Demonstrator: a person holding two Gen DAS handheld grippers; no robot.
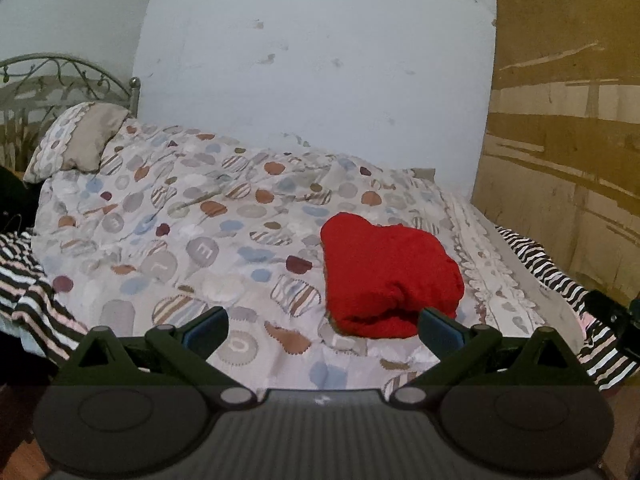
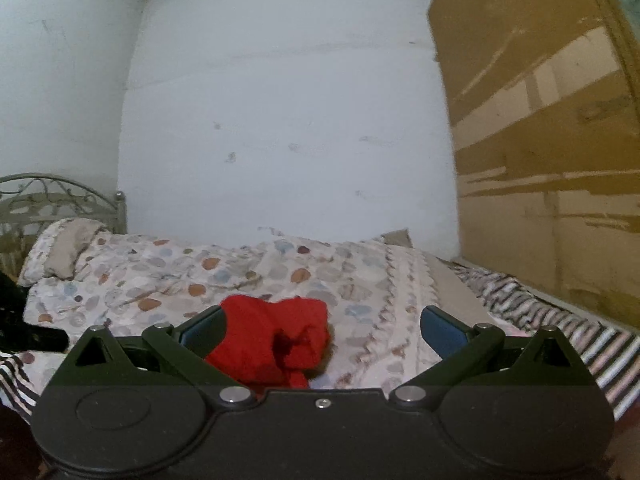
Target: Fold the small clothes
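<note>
A small red garment (image 1: 384,276) lies in a folded bundle on the patterned bedspread (image 1: 180,220), toward the bed's right side. My left gripper (image 1: 322,330) is open and empty, held above the bed's near edge, with the bundle just beyond its right finger. In the right wrist view the red garment (image 2: 276,340) lies close ahead, just inside the left finger. My right gripper (image 2: 322,330) is open and empty, held back from the cloth.
A pillow (image 1: 76,140) and a metal headboard (image 1: 60,76) stand at the far left. A striped sheet (image 1: 560,276) hangs at the bed's right edge, also at the near left (image 1: 28,280). A tall cardboard panel (image 1: 568,120) leans against the wall on the right.
</note>
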